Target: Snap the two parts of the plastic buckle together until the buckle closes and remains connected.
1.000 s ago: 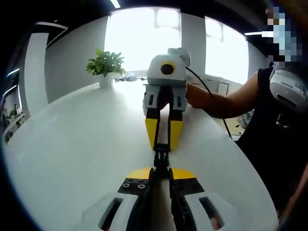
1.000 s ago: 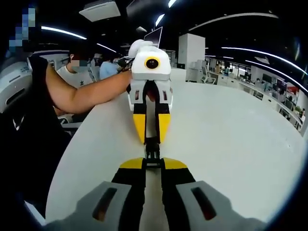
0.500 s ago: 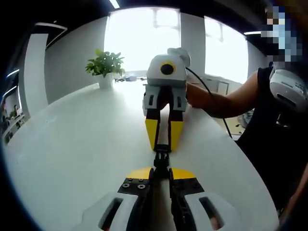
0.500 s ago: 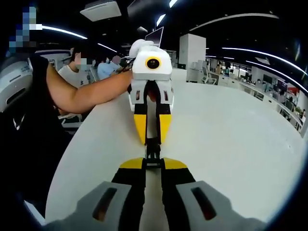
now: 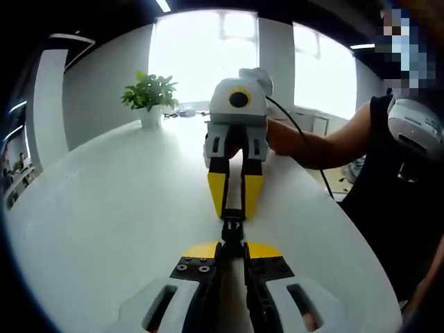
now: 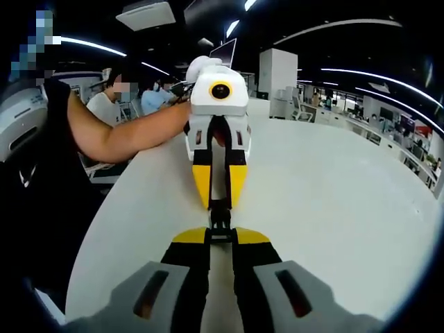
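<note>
A small black plastic buckle (image 5: 232, 229) hangs just above the white table (image 5: 118, 208), held from both ends. In the left gripper view my left gripper (image 5: 232, 244) rises from the bottom, shut on the near end of the buckle. The right gripper (image 5: 234, 210) faces it from beyond, yellow fingertips closed on the far end. In the right gripper view the same buckle (image 6: 220, 218) sits between my right gripper (image 6: 220, 236) and the left gripper (image 6: 219, 201). The two parts meet in one straight black piece; I cannot tell whether they are latched.
A potted plant (image 5: 150, 97) stands at the far end of the table. The person's forearm (image 5: 326, 142) reaches in from the right, their body close to the table's edge. Other people (image 6: 104, 104) sit at desks beyond the table (image 6: 333, 201).
</note>
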`<state>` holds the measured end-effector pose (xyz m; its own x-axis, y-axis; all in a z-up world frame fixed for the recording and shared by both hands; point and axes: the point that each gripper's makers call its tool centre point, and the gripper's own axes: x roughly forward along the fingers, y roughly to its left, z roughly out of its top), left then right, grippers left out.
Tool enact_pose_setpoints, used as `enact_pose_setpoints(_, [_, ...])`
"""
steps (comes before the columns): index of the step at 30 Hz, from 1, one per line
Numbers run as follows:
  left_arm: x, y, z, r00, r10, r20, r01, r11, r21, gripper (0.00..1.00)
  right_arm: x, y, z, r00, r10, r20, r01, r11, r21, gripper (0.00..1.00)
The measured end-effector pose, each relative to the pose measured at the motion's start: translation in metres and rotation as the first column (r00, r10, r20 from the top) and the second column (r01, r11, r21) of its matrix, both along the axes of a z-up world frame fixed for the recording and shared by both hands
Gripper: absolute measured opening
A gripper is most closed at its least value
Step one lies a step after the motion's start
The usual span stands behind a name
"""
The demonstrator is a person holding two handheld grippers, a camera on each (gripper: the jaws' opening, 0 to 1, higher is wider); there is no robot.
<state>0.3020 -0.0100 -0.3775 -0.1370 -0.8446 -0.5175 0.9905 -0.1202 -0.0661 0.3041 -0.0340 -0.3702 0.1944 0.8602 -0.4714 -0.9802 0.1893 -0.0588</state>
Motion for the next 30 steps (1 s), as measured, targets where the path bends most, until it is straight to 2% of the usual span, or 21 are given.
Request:
enact_pose_setpoints(23, [-0.0067, -0.0039, 0.0002, 0.999, -0.032, 0.013, 0.032, 0.999, 0.001, 0.10, -0.0057, 0.0052, 0.0030, 1.000, 0.022, -0.010, -0.022, 1.000, 0.015, 0.11])
enact_pose_setpoints(30, [-0.0047, -0.0040, 0.0003, 1.000, -0.024, 0.009, 0.024, 1.000, 0.003, 0.10, -0.0031, 0.0041, -0.0002, 1.000, 0.017, -0.008, -0.017, 1.000, 0.001, 0.10])
